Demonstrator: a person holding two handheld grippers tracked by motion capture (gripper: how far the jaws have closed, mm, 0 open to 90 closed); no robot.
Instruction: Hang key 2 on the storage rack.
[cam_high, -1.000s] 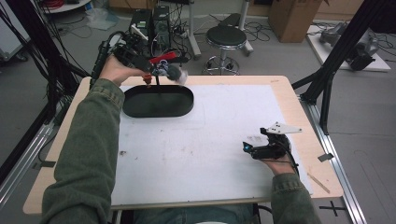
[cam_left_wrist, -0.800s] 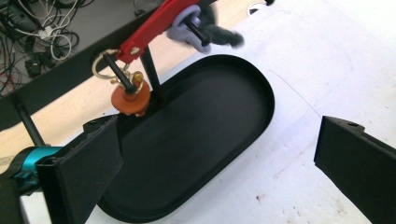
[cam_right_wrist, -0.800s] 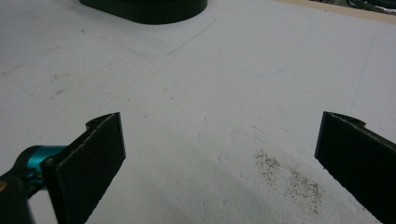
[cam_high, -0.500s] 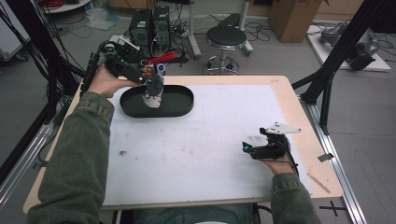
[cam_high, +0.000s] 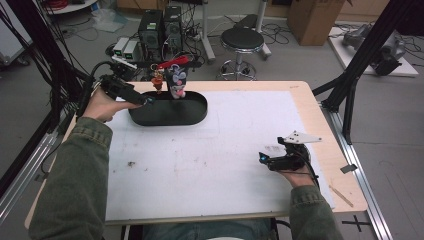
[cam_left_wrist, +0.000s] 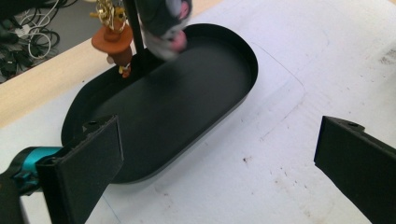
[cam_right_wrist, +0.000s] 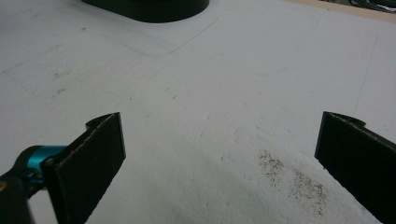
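One white mat (cam_high: 210, 150) covers the table, bearing one black oval tray (cam_high: 167, 111) at its far left corner. One upright stand (cam_left_wrist: 133, 28) rises at the tray's far rim, carrying two hanging trinkets: one grey-pink plush (cam_high: 176, 80), one small orange charm (cam_left_wrist: 112, 41). Two grippers: left gripper (cam_left_wrist: 215, 154), jaws spread and empty, at the tray's left end; right gripper (cam_high: 280, 161), jaws likewise spread, resting on the mat well right of the tray.

One black oval tray (cam_high: 167, 114), two hanging charms beside it: one orange charm (cam_high: 158, 82), one grey plush toy (cam_high: 176, 80), two grippers.
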